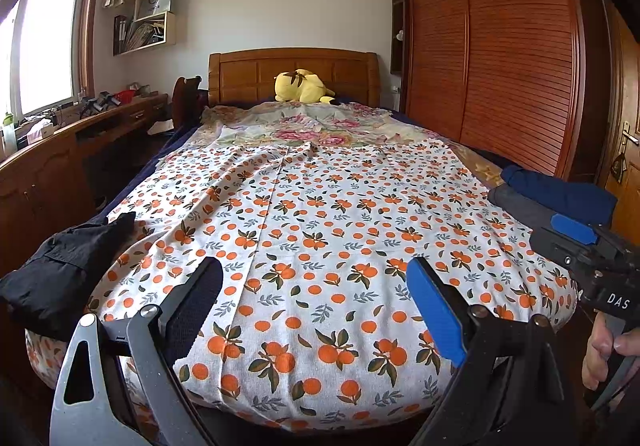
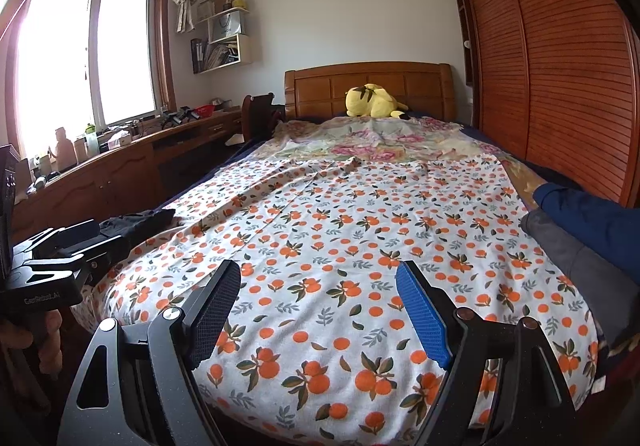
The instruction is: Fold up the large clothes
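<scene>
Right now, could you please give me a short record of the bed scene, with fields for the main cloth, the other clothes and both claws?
main cloth: orange-print fabric spread flat over the bed, creased near its far edge
black garment: crumpled at the bed's left edge
dark blue clothes: piled at the right edge
plush toy: by the headboard
left claw: open, holding nothing
right claw: open, holding nothing

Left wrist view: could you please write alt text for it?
The open left gripper hovers over a white orange-print cloth spread flat on a wooden bed, with crumpled black clothing at its left edge.
</scene>
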`<state>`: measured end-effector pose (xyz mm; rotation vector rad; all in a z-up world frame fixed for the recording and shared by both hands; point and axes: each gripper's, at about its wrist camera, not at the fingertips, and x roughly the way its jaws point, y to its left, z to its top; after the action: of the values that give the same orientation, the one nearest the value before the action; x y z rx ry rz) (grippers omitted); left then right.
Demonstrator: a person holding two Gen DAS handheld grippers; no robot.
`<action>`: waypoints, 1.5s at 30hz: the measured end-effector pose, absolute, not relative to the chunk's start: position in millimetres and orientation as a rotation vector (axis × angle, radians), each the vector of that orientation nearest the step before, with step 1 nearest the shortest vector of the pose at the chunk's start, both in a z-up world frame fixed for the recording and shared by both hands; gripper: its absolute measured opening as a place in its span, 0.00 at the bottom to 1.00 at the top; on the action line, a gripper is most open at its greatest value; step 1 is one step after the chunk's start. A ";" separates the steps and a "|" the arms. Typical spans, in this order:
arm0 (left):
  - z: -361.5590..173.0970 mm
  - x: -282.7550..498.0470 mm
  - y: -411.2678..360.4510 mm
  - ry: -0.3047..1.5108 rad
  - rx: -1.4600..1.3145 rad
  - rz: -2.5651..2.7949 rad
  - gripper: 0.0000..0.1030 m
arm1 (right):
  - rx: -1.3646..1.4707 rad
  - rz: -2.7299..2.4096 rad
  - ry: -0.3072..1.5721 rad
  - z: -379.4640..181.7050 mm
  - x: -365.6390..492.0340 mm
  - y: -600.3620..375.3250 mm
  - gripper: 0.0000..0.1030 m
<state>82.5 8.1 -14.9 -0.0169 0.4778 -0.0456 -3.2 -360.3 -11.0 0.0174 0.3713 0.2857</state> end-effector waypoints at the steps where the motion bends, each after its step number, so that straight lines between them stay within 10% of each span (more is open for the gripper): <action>1: -14.6 82.5 7.2 0.477 -0.016 -0.046 0.91 | 0.018 0.284 0.372 -11.2 -2.7 -359.7 0.79; 45: -4.2 69.9 0.8 0.459 -0.011 -0.043 0.91 | 0.032 0.283 0.363 -6.5 -4.4 -357.3 0.79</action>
<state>69.9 0.8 -4.2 -0.0108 0.4587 -0.0432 -4.4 -357.3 -6.5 0.0321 0.3627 0.2829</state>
